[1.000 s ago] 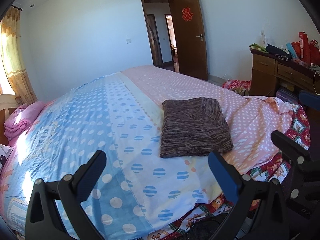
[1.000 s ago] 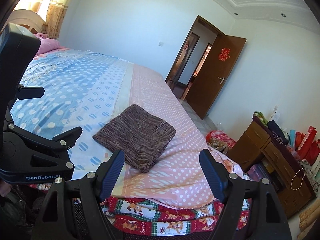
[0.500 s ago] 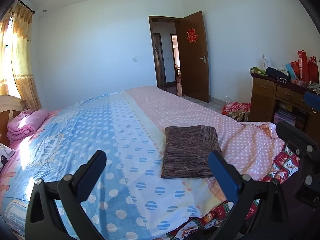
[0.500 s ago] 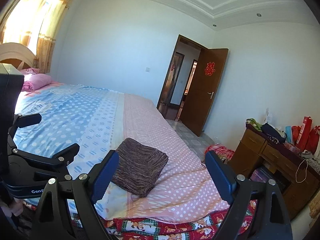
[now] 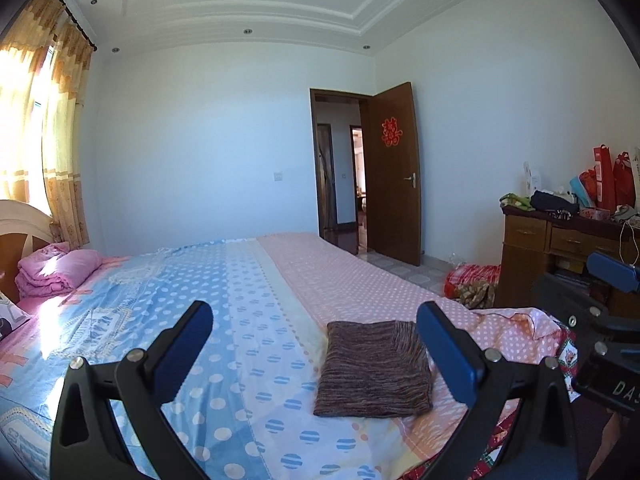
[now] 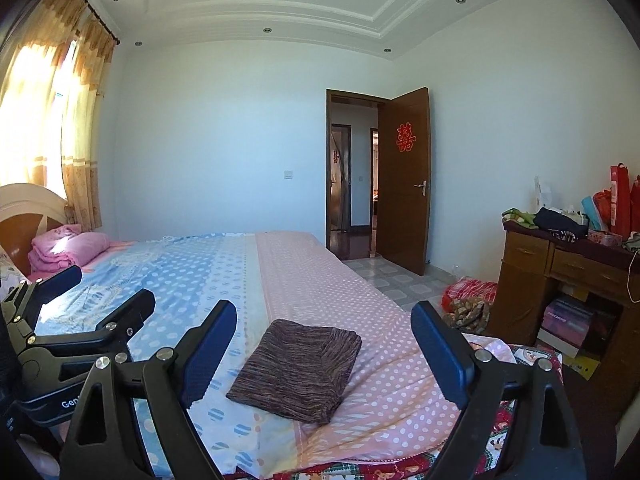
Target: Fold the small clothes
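- Both grippers had lifted and tipped up since the earlier frames, so more wall and ceiling showed and the folded brown garment [image 5: 374, 368] sat lower in each view.
- Left gripper [image 5: 316, 350] held its fingers wide apart with nothing between the pads; the garment lay on the bed beyond them, untouched.
- Right gripper [image 6: 324, 354] also stood wide, its jaws slightly further apart than a second before, gripping nothing.
- The garment, a striped brown knit folded into a neat rectangle, rested flat on the bedspread [image 6: 208, 276] near the bed's near edge, across the seam where the blue dotted half met the pink dotted half.
- In the right wrist view, the left gripper's body at the left edge carried white lettering that began "Gen"; the remainder was hidden behind the right gripper's finger.
- In the left wrist view, the right gripper's body at the right edge showed "DA" and then a cut-off character.
- The open brown door [image 6: 404, 184] bore a red paper double-happiness character.
- A pink folded quilt [image 5: 58, 270] lay by the headboard.
- A wooden desk [image 6: 560, 272] at the right held red bags and clutter; any print on them was too small to read.
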